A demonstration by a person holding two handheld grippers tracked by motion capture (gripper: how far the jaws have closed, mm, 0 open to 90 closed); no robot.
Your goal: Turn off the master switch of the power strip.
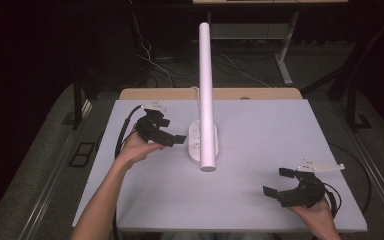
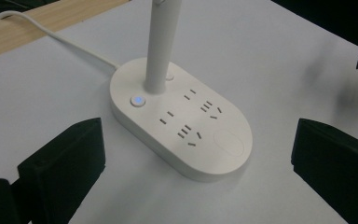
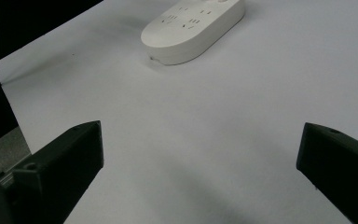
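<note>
A white desk lamp stands mid-table: a tall white tube (image 1: 206,95) rises from an oval base (image 1: 196,142) that carries socket slots. In the left gripper view the base (image 2: 182,126) lies just ahead, with a small button lit blue (image 2: 137,101) beside the tube's foot (image 2: 161,46). My left gripper (image 1: 172,131) is open, its jaws pointing at the base's left side without touching it; the same gripper (image 2: 198,140) holds nothing. My right gripper (image 1: 278,182) hovers open and empty near the front right corner. From the right gripper (image 3: 200,149) the base (image 3: 193,28) looks far off.
The white tabletop (image 1: 260,130) has a wooden strip (image 1: 145,93) along its back edge. A white cord (image 2: 51,35) runs from the base toward that strip. Dark floor with cables and a desk leg (image 1: 284,60) lies beyond the table.
</note>
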